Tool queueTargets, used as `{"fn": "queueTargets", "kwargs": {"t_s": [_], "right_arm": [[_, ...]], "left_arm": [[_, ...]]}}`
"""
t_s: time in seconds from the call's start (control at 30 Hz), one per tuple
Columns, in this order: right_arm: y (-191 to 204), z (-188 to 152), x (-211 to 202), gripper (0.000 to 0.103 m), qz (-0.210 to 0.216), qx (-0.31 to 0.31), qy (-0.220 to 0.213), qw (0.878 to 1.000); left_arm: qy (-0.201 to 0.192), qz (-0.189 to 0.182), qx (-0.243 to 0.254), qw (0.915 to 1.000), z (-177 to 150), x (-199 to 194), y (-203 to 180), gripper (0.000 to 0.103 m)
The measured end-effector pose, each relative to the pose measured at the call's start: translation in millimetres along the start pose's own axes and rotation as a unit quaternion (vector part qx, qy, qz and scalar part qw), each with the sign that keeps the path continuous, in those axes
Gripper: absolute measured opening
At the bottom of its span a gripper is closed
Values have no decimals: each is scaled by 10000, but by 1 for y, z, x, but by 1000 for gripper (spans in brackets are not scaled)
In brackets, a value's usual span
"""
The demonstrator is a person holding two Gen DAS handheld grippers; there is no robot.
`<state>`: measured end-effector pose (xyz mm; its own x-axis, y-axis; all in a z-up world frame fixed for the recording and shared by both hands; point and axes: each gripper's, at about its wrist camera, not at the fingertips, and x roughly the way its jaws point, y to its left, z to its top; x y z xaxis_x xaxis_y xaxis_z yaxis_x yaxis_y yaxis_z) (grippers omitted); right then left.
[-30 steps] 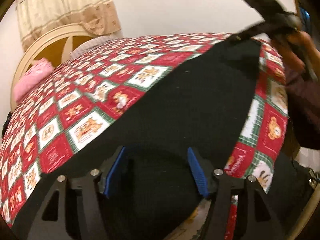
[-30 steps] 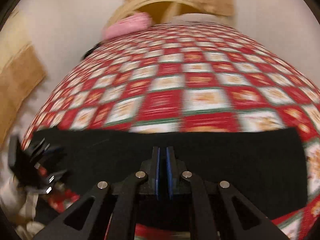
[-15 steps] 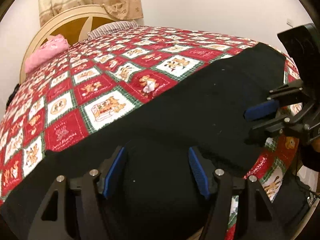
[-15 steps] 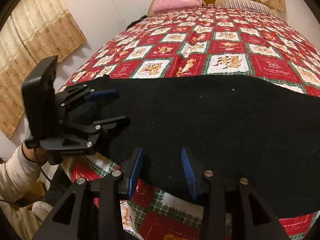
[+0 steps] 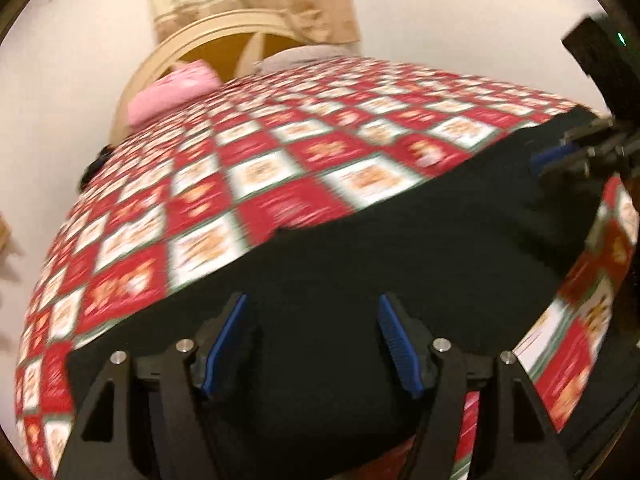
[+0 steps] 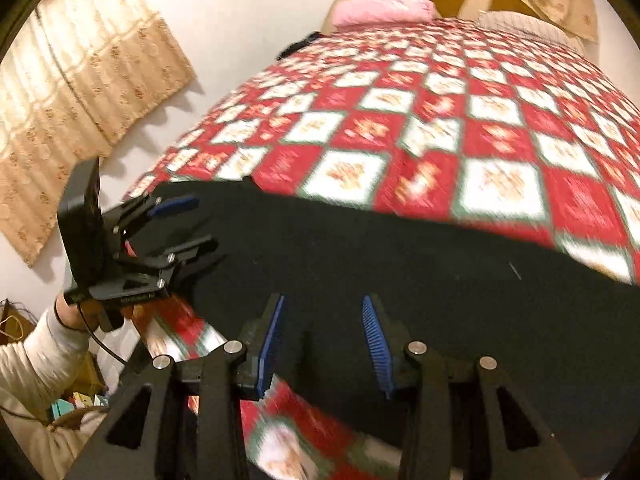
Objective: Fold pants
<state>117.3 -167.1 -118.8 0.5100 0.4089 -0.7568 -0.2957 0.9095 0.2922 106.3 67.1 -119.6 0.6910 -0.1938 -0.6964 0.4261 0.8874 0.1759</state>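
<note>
Both grippers have swung since a second ago: the right gripper (image 6: 322,340), then pinched shut, now has its blue pads spread wide, and the left wrist view has turned toward the headboard. The black pants (image 5: 400,248) lie flat as a long dark band along the near edge of a bed covered by a red, white and green checked quilt (image 5: 248,176). The left gripper (image 5: 312,344) hovers over one end of the pants with its pads wide apart, holding nothing. The right gripper hovers over the near hem, also empty, with the quilt's edge showing just beneath its left pad. In the right wrist view the left gripper appears at the pants' far left end, its fingers spread above and beside the cloth. Each tool seems stationed at its own end so the fabric can be picked up evenly for a fold. A pink pillow (image 6: 380,6) rests against the cream headboard (image 5: 192,40), well away from the pants. Both views are motion-blurred.
</note>
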Motion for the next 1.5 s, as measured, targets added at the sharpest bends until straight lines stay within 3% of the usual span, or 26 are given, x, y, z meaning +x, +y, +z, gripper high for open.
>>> {"fn": "queueTargets", "kwargs": {"t_s": [0.23, 0.33, 0.43, 0.6, 0.67, 0.77, 0.93, 1.07, 1.2, 1.3, 1.37, 1.5], "right_arm": [[43, 62, 76, 42, 762, -134, 211, 9968], [53, 87, 107, 42, 1122, 113, 254, 9933], [56, 108, 135, 42, 1192, 363, 300, 9917], [48, 123, 187, 42, 1418, 931, 835, 9820], [48, 121, 200, 25, 1634, 1056, 1083, 9749], [54, 124, 195, 10, 1717, 994, 944, 9756], [60, 133, 172, 7, 1743, 861, 425, 9800], [53, 125, 196, 7, 1362, 865, 653, 9847], [40, 118, 203, 8, 1515, 1078, 604, 9807], [38, 117, 177, 21, 1560, 1076, 384, 9811], [31, 114, 145, 36, 1538, 941, 148, 9835], [-5, 97, 67, 37, 1139, 898, -369, 9887]], "left_arm": [[190, 359, -471, 9981, -28, 1, 42, 69], [229, 266, -618, 9975, -35, 6, 47, 70], [159, 241, -705, 9971, -39, 6, 50, 75], [109, 126, -994, 9949, -46, 6, 61, 86], [95, 73, -1059, 9943, -48, 6, 63, 87], [96, 53, -1104, 9938, -48, 6, 65, 88], [125, 125, -1146, 9932, -48, 8, 67, 94], [169, 146, -1154, 9931, -49, 9, 68, 95], [202, 298, -1041, 9939, -45, 2, 62, 95], [123, 317, -826, 9960, -36, -7, 48, 95], [2, 204, -711, 9973, -27, -13, 35, 95], [-197, -39, -498, 9986, -5, -15, 9, 95]]}}
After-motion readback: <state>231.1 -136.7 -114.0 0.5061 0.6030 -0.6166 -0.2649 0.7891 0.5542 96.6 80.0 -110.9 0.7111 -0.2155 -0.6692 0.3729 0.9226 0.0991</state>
